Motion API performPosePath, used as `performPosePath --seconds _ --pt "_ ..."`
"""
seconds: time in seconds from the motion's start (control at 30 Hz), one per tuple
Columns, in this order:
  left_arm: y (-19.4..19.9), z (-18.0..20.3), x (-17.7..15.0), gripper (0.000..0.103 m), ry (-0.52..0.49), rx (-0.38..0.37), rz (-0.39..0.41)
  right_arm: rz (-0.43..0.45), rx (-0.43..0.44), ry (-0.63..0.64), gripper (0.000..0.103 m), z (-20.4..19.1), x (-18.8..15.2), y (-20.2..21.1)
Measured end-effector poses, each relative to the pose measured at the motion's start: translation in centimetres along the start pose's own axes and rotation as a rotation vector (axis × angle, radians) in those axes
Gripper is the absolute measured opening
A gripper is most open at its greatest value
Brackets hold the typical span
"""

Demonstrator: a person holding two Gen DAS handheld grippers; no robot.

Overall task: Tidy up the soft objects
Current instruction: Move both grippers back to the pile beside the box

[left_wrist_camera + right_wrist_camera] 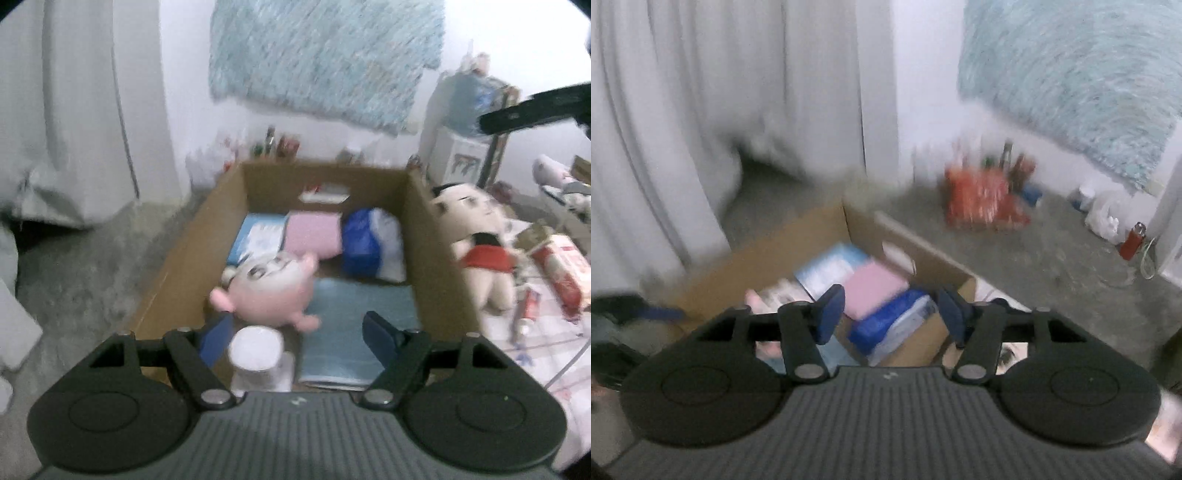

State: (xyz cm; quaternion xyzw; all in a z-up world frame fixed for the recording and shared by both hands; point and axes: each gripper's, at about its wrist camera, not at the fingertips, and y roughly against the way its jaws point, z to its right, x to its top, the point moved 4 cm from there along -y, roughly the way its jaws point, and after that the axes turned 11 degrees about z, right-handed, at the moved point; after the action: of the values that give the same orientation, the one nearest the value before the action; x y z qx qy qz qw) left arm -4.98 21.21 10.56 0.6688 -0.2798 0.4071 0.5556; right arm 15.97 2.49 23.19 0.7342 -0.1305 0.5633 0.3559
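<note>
Your left tool (295, 332) stood open over the near end of the cardboard box (177, 273), gripping nothing; a white roll (255, 350) and a pink plush toy (269, 291) lay between its fingers, inside the box. From the right wrist, your right tool (888, 314) stood open and empty above the same box (738, 273), blurred.

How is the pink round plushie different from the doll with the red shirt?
The pink plushie lies inside the cardboard box; the red-shirted doll lies outside it, beside the box's wall. The plushie is round and all pink; the doll is cream-coloured with black hair and longer legs. The doll looks the taller of the two. Both are soft toys with drawn faces.
</note>
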Motion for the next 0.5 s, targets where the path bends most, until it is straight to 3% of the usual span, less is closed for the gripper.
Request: performPosePath --seconds 0.07,0.17,0.3,0.33,0.43,0.5 --pt "1.6 2.2 0.4 0.078 -0.025 -0.037 0.031 0.081 -0.008 -0.101 0.060 2.4 -1.8 5.6" --pt "2.9 7.1 0.8 0.077 -0.074 -0.141 0.042 0.170 -0.088 -0.265 0.060 7.0 -6.6 11.8" --pt "1.9 15.0 0.3 0.078 -0.115 -0.311 0.015 0.344 0.061 -0.706 0.061 13.9 -14.1 16.8" --pt "1.1 16.9 -0.1 0.078 -0.123 -0.347 0.006 0.363 0.037 -0.735 0.061 15.1 -15.4 17.1" --pt "-1.9 22.5 -1.9 0.076 -0.167 -0.436 -0.016 0.294 -0.118 -0.661 0.061 17.6 -17.5 15.8" --pt "-4.3 25.6 -3.0 0.076 -0.193 -0.513 -0.015 0.254 -0.126 -0.640 0.061 18.6 -18.3 14.5"
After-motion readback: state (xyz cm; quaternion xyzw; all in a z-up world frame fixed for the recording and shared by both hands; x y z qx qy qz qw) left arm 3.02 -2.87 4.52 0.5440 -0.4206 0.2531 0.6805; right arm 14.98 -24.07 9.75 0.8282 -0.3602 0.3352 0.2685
